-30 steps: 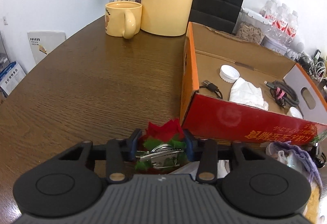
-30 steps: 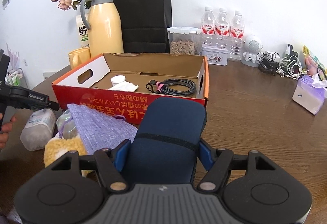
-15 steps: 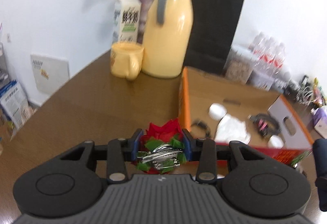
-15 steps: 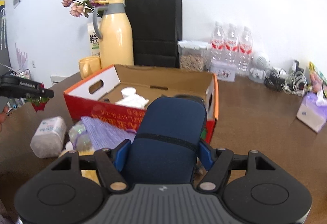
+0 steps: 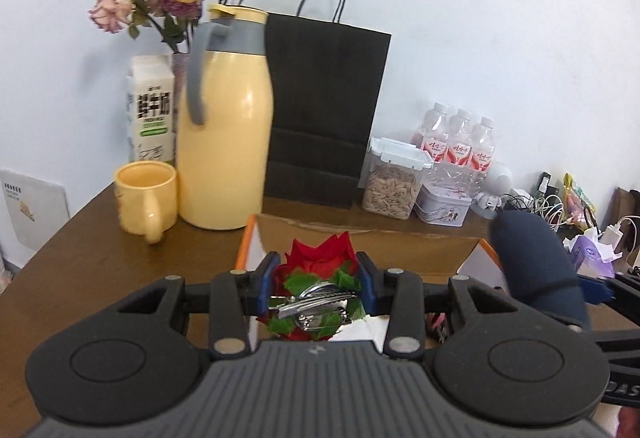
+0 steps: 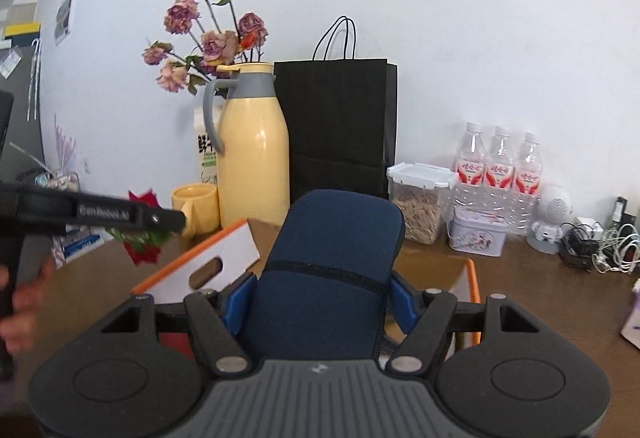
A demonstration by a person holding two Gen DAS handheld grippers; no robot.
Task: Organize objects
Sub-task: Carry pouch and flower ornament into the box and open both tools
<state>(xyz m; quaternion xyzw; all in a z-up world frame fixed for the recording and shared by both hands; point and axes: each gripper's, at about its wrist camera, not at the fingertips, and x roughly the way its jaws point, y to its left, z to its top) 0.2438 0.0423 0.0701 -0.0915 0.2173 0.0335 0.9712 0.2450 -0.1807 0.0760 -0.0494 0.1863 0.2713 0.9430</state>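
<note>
With the left tool [image 5: 316,284] clamped on the rose clip [image 5: 318,292] and the right tool [image 6: 318,302] on the blue pouch [image 6: 332,270], both just above the box [image 6: 224,258], lower each well inside its walls before unclamping.
</note>
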